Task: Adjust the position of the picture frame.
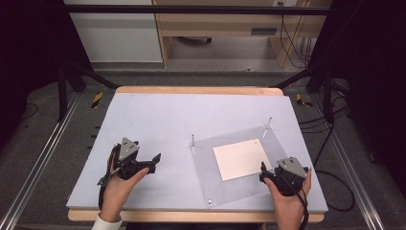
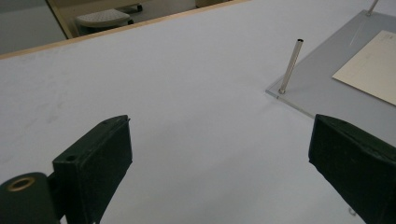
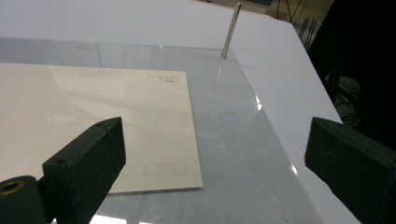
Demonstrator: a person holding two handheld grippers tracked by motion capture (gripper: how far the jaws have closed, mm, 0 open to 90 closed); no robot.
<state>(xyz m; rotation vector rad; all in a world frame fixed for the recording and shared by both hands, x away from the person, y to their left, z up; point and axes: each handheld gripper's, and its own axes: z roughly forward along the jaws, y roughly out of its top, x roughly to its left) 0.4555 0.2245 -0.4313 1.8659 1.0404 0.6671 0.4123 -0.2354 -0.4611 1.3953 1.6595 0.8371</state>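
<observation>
- A pale bench (image 1: 158, 120) is seen, with a clear acrylic plate (image 1: 210, 167) laid flat on its right part.
- A cream card (image 1: 242, 159) is laid on the plate's middle; thin metal posts (image 1: 193, 142) are set upright at the plate's corners.
- The left gripper (image 1: 143, 165) is held well left of the plate, fingers (image 2: 93, 163) spread wide, nothing between them.
- The right gripper (image 1: 268, 175) is held at the plate's right near edge, fingers (image 3: 84, 163) wide over the card's edge, nothing gripped.
</observation>
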